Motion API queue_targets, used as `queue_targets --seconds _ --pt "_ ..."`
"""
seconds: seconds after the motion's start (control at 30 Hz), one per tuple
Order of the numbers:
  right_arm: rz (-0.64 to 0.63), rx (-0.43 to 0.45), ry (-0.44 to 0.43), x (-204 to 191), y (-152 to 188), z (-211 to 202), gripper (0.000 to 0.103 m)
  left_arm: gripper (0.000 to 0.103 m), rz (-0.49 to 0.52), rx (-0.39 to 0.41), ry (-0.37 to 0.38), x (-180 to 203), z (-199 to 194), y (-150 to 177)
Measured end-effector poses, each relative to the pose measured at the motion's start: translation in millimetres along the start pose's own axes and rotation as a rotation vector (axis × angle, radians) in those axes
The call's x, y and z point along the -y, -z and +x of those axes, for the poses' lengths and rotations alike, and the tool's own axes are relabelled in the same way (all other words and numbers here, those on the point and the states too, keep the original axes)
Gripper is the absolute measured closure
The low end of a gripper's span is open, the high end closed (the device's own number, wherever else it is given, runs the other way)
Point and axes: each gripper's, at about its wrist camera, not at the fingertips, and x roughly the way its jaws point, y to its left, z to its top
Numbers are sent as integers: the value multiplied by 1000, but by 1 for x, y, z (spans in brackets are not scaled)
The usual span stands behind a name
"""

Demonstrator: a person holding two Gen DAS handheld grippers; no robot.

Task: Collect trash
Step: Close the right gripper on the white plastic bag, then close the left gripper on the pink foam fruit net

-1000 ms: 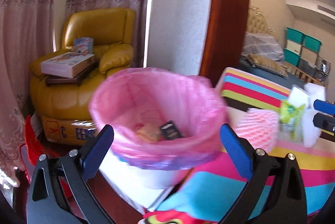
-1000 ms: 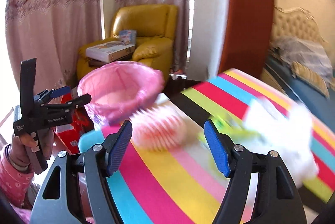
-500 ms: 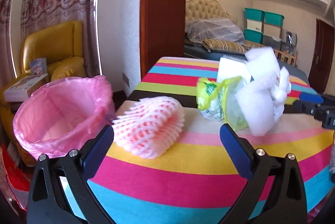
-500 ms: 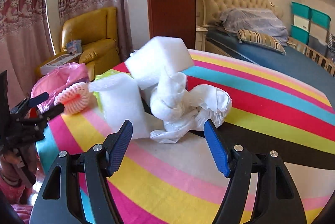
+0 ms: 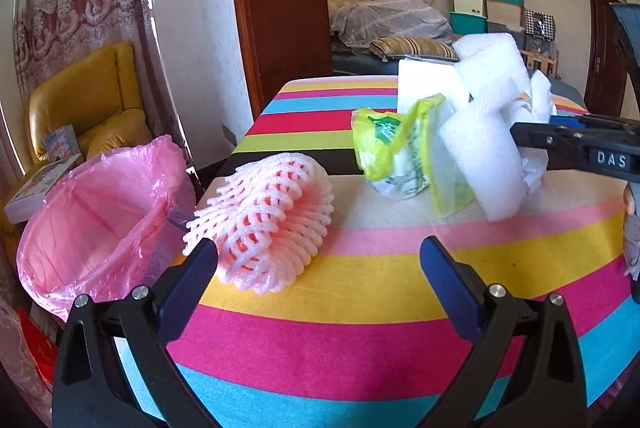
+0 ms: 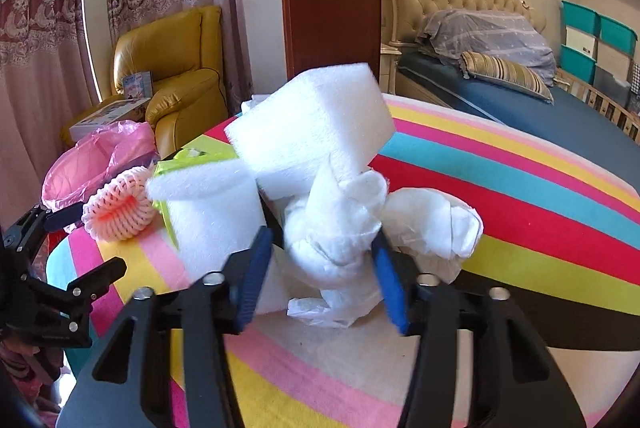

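Crumpled white wrap [image 6: 336, 240]: on the striped tabletop [image 6: 520, 196], now between the fingers of the right hand-held gripper [image 6: 320, 270], which half a second ago stood short of it, wider open; jaws have narrowed around it, firm hold unclear.
Meaning: likely the next piece to be picked up.
Left hand-held gripper [image 5: 320, 280]: wide, holding nothing, facing the pink foam net [image 5: 268, 220].
Foam blocks [image 6: 308, 124], green bag [image 5: 400, 156]: crowd against the wrap; may get dragged.
Pink-lined bin [image 5: 96, 224]: off the table's left edge, beyond the net.
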Motion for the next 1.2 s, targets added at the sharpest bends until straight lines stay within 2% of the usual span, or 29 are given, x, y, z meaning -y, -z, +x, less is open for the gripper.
queue_targets --seconds 0.2,0.43,0.6,0.67,0.87,1.03,1.2 --pt "-29 30 -20 5 14 -30 66 5 -54 -5 38 -9 1 0" --pt "-40 21 -46 14 48 -72 66 5 -42 -3 26 -6 0 0" --pt "-16 7 -25 24 71 -90 66 5 -55 -12 34 -6 -1 -1" --pt "-9 -4 2 29 79 -94 66 5 -61 -10 23 -5 -3 0" --pt "32 -4 32 46 87 -101 66 5 -92 -19 125 16 -13 0" --pt "5 -9 45 41 88 -100 66 5 -58 -4 122 32 -18 0" --pt "3 -8 41 41 87 -100 66 5 -93 -17 126 21 -28 15"
